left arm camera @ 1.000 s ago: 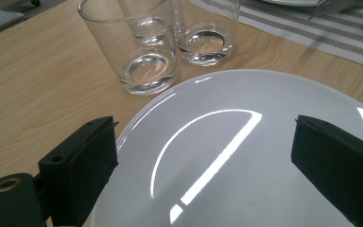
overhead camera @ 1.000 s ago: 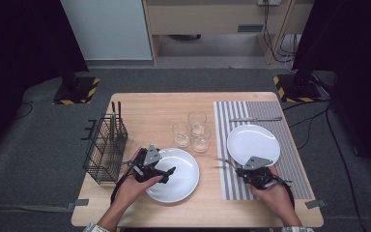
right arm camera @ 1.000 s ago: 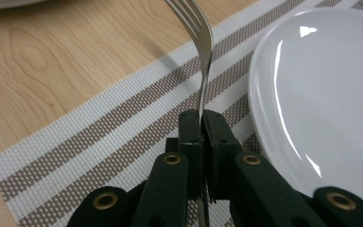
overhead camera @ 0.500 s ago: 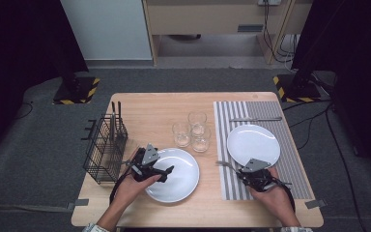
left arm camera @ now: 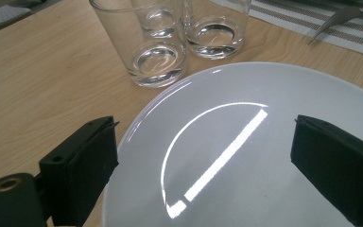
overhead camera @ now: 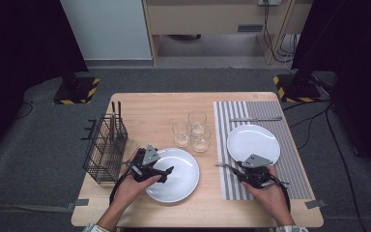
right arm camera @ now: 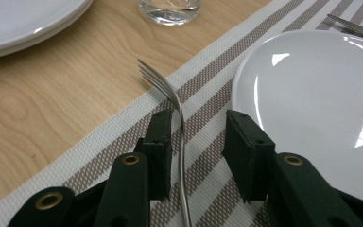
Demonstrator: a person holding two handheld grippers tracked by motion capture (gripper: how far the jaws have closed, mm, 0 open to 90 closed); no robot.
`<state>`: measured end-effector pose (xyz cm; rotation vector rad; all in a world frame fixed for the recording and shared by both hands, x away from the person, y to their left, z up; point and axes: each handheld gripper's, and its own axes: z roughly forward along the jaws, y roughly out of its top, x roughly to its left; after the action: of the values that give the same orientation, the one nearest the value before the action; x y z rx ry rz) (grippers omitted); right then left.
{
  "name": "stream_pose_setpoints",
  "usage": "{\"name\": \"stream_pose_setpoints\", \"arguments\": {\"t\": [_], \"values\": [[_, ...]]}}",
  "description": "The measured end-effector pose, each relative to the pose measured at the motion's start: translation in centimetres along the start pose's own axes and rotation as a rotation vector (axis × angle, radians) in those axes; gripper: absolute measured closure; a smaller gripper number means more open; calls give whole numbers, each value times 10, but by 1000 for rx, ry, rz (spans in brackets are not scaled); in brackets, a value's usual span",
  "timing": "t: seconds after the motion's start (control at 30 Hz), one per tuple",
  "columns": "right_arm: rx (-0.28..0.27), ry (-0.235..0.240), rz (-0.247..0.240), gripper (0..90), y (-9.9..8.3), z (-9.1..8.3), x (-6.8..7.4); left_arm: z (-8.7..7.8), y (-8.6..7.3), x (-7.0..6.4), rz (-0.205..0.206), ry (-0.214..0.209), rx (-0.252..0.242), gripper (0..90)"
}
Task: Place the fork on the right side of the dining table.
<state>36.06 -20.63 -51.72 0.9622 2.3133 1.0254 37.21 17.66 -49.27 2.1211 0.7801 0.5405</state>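
We are holding our left gripper [overhead camera: 166, 170] wide open over the near plate [overhead camera: 176, 181], its jaws spread apart above the plate's left half and gripping nothing. That plate [left arm camera: 246, 156] is lying on the bare wooden table [overhead camera: 149, 108], just in front of three glasses [overhead camera: 193, 130] and beside the wire basket [overhead camera: 104, 145]. Our right gripper [overhead camera: 227, 166] is resting on the striped mat [overhead camera: 232, 186], left of the second plate [overhead camera: 253, 141]. Its jaws are standing partly open around a fork [right arm camera: 172, 101]; the handle is lying against the left jaw, with a gap to the right one, and the tines are pointing toward the mat's edge.
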Motion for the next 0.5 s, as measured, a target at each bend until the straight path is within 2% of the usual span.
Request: {"name": "stream_pose_setpoints", "arguments": {"t": [0.13,0.23,0.5], "values": [[-3,8,9,655,4,9,5,0,0,-1,5,0,4,74],[22,6,2,678,5,15,8,0,0,-1,6,2,4,74],[52,12,5,755,4,22,8,-4,-2,-1,4,13,-2,77]]}}
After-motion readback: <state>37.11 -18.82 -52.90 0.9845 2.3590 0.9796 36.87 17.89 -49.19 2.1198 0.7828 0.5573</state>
